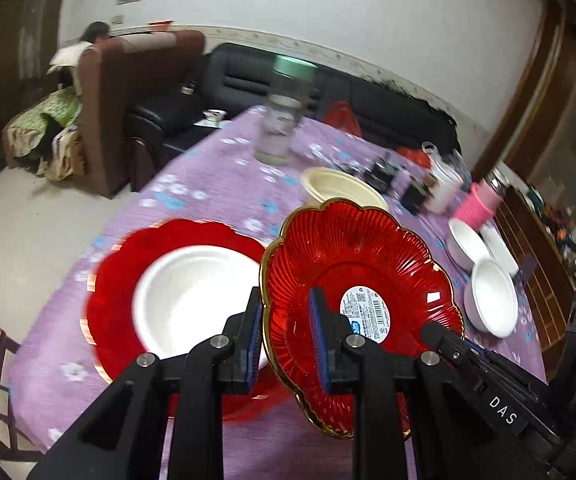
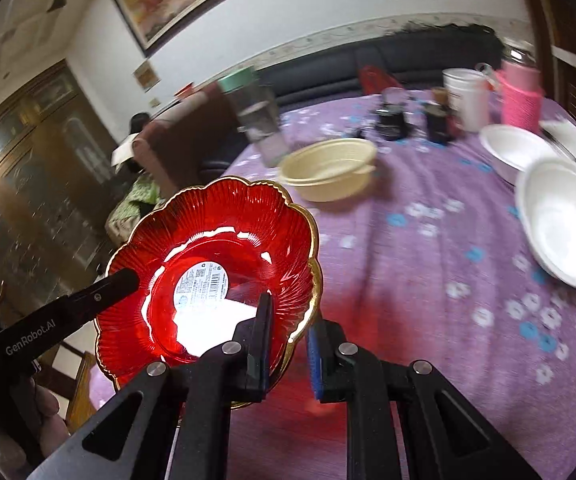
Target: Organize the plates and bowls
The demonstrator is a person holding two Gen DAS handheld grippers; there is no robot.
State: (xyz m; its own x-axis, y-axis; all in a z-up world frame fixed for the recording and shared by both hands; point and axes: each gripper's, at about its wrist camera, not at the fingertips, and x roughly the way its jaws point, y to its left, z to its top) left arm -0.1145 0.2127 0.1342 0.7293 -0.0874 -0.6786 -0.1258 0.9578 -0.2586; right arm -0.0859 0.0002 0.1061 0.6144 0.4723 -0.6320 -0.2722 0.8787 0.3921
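Red glass plate (image 1: 362,276) being carried between two tools above the tabletop (image 1: 216,184).
Left wrist view: the left tool (image 1: 286,344) is clamping the plate's gilt rim, holding it tilted beside a second red plate (image 1: 116,280) carrying a white bowl (image 1: 196,300). Right wrist view: the right tool (image 2: 288,344) is gripping the opposite rim of the lifted plate, with two white bowls (image 2: 560,220) and a cream bowl (image 2: 328,168) resting beyond. Judged step: stacking; next, levelling the plate and lowering it onto a matching piece.
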